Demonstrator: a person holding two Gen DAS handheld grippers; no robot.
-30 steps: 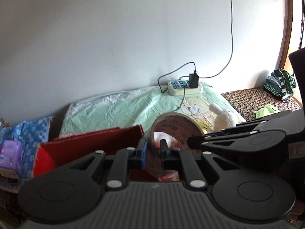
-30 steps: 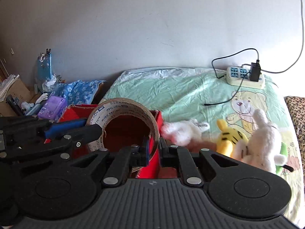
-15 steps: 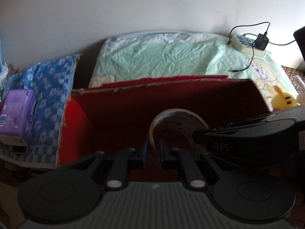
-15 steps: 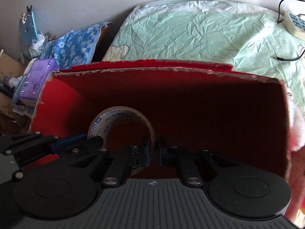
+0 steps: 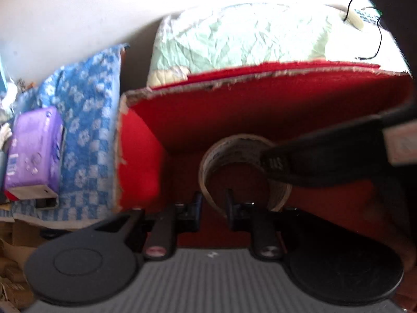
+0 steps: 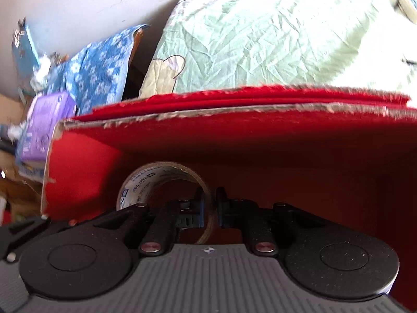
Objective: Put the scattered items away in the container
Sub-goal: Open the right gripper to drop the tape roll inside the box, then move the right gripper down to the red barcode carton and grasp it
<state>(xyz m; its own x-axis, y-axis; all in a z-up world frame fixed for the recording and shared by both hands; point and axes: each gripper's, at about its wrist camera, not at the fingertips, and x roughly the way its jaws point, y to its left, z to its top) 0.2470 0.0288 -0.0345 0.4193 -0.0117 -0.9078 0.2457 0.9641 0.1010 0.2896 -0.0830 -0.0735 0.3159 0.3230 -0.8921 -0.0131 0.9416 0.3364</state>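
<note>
Tape roll going down into the red box, the left gripper letting go first.

A second ago both grippers were carrying the tape roll (image 5: 243, 167) above the bed; now it is sitting low inside the red box (image 5: 260, 104), near the left wall. The left gripper (image 5: 211, 204) is standing parted, its fingers either side of the roll's near rim with a visible gap, so it is no longer pinching. The right gripper (image 6: 209, 204) is clamping the roll's wall, jaws nearly closed on it. I judge the drop-off almost done: only the right release is remaining. The roll is a brown ring, standing on edge, with pale printed lettering on its inner core.
</note>
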